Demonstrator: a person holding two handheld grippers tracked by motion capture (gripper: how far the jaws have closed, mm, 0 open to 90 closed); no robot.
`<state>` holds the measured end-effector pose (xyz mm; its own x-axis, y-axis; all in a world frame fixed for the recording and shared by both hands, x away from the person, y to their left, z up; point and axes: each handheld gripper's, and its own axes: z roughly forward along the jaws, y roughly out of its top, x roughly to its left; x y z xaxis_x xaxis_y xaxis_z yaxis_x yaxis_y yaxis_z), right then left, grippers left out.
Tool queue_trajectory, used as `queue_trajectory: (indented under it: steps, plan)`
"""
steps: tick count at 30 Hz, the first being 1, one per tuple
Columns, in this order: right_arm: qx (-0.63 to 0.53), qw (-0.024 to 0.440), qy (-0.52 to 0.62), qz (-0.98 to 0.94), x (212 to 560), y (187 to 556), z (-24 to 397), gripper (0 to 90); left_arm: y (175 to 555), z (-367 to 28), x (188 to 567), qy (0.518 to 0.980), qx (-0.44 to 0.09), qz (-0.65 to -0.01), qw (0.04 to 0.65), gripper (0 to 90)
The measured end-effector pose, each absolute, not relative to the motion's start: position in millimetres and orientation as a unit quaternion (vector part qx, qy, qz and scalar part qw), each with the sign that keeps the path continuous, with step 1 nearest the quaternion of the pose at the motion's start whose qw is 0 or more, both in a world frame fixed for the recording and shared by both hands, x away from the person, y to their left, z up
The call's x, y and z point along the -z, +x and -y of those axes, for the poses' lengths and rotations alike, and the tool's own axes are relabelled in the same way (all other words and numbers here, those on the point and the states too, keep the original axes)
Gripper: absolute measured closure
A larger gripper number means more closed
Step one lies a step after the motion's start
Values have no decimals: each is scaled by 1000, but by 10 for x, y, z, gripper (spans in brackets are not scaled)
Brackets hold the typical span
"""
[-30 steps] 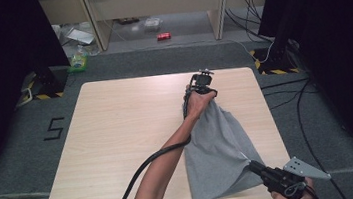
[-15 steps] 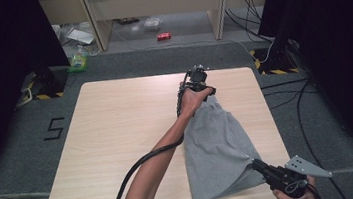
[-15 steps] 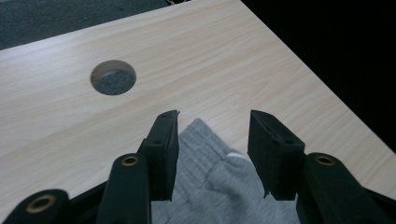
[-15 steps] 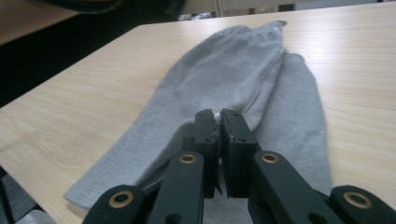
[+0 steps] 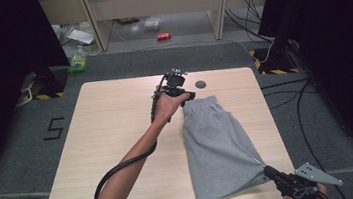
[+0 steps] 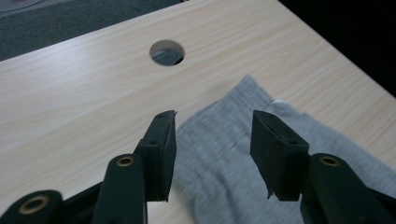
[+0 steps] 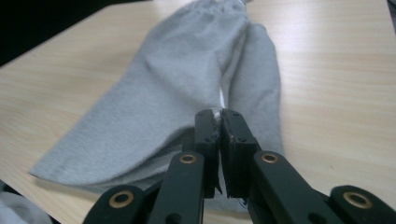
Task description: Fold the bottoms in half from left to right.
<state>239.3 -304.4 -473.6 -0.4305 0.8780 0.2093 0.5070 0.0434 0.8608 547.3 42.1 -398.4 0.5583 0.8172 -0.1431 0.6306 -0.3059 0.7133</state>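
Grey shorts (image 5: pixel 219 140) lie folded lengthwise on the right half of the wooden table (image 5: pixel 117 126), waistband at the far end. My left gripper (image 5: pixel 187 97) hovers just left of the waistband. Its jaws have just been opening and stand open in the left gripper view (image 6: pixel 212 126), with nothing between them and the shorts (image 6: pixel 224 163) lying below. At the near right corner my right gripper (image 5: pixel 269 172) is shut on the hem of the shorts. In the right gripper view its jaws (image 7: pixel 219 114) pinch a fold of the grey cloth (image 7: pixel 187 70).
A round cable hole (image 5: pixel 200 84) sits in the table just beyond the waistband, also seen in the left gripper view (image 6: pixel 166 52). On the floor behind the table lie a red can (image 5: pixel 163 36), a green bottle (image 5: pixel 78 60) and cables (image 5: pixel 284 92).
My left gripper has let go of the waistband and moved left and up off it. The shorts now lie flat on the table. The right gripper has shifted only a little, still gripping the hem.
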Motion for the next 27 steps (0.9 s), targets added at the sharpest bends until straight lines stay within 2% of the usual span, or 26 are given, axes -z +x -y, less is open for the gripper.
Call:
queue_trajectory:
  steps: [8,9,12,13,17,27]
  plan:
    - [-461,175,513,-703,4843,2437,3089,829,5266,-797,4155,800,-119,-454,372,477]
    - [-458,171,512,-706,4839,2446,3087,808,5238,-835,4183,799,-115,-457,374,476]
    - [-464,182,521,-693,4786,2463,3093,633,5165,-933,4257,797,-107,-459,377,468]
    - [-470,184,525,-685,4755,2464,3092,611,5140,-960,4284,796,-101,-460,381,462]
    - [-467,193,509,-697,4654,2579,3008,603,5044,-1009,4344,791,-88,-459,395,450]
    - [-429,187,486,-738,4607,3242,2721,594,4881,-1028,4518,790,-86,-455,401,395]
